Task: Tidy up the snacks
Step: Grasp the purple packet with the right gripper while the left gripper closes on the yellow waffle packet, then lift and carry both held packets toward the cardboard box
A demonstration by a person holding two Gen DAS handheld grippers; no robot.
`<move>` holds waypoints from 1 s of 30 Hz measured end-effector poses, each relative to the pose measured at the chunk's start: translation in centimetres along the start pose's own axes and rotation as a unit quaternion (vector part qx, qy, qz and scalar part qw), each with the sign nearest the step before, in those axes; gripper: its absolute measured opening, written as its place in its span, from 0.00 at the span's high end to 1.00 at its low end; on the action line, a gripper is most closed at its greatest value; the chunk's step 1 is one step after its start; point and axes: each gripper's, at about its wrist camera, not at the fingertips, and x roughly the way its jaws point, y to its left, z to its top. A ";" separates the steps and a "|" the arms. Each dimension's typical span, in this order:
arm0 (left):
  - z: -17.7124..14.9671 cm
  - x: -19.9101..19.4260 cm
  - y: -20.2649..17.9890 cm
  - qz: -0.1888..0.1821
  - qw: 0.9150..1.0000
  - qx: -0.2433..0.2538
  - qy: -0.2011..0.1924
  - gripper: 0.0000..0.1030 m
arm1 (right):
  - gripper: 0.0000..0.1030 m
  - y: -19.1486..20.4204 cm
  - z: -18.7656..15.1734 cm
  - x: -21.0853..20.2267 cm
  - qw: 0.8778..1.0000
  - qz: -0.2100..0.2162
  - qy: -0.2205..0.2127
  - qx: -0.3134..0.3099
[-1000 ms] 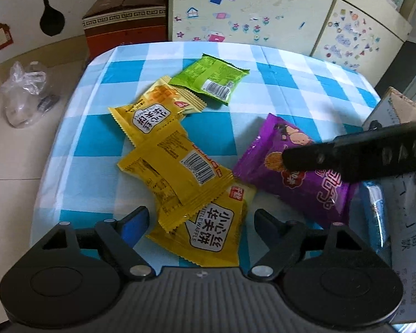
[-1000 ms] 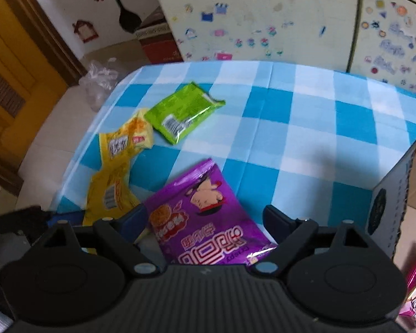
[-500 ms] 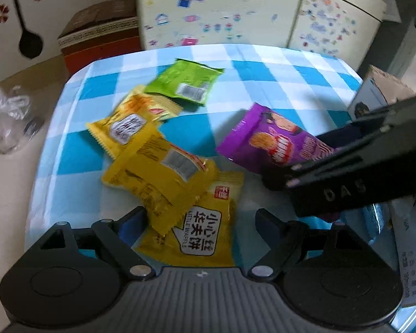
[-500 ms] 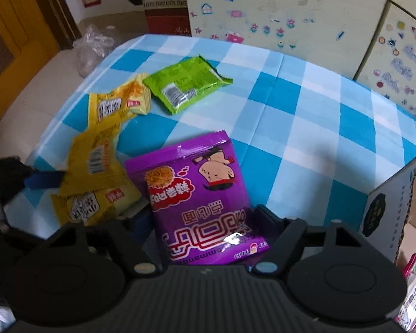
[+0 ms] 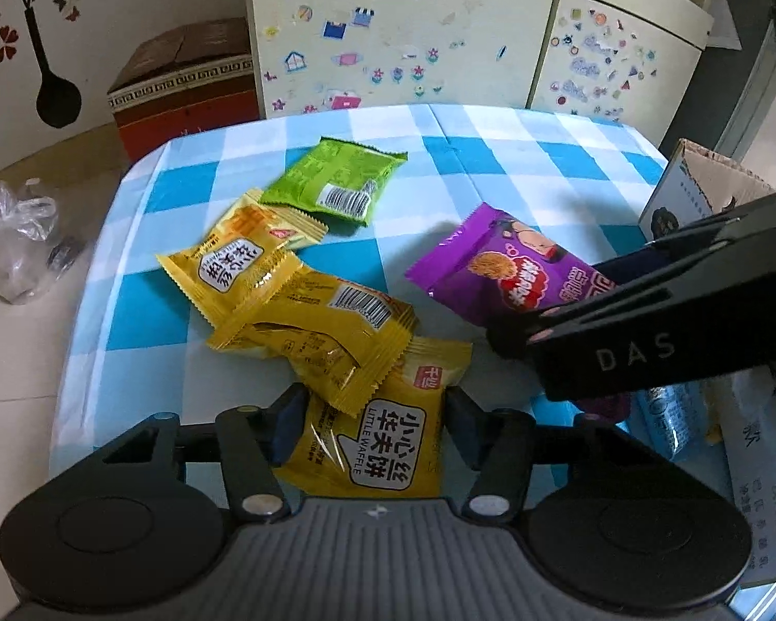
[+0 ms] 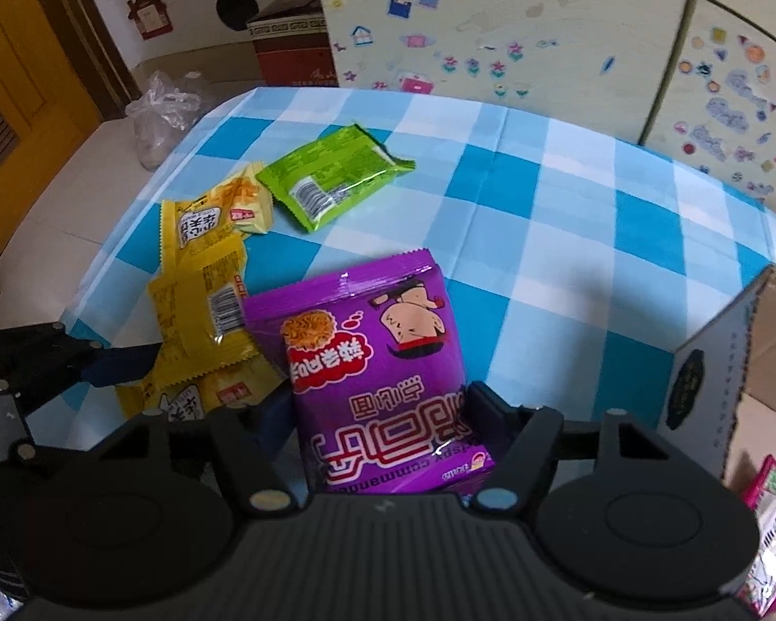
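Observation:
A yellow waffle packet (image 5: 383, 440) lies at the near table edge between my left gripper's (image 5: 372, 427) closing jaws, and both pads touch its sides. My right gripper's (image 6: 380, 411) jaws are closing on the near end of a purple snack packet (image 6: 367, 341). In the left wrist view that purple packet (image 5: 496, 269) tilts up off the cloth. Two more yellow packets (image 5: 238, 264) (image 5: 326, 331) overlap just beyond the waffle packet. A green packet (image 5: 336, 181) lies further back.
The table has a blue and white checked cloth (image 5: 517, 176). An open cardboard box (image 6: 765, 341) stands at its right edge with a pink packet (image 6: 771, 533) inside. A water bottle (image 5: 672, 414) lies near the box. A stickered cabinet (image 5: 388, 36) stands behind the table.
My left jaws have narrowed onto the yellow waffle packet. The right jaws have come in on the purple packet, and its far end has risen off the cloth.

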 end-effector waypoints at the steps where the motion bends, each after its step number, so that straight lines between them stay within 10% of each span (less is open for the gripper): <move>1: 0.0 -0.1 -0.1 0.001 1.000 0.001 0.000 0.40 | 0.31 -0.1 -0.1 -0.3 1.000 -0.001 -0.002 0.002; 30: -0.9 -5.5 0.6 0.015 0.994 -0.089 -0.065 0.40 | 0.31 0.0 -2.9 -8.4 0.997 -0.007 -0.070 0.035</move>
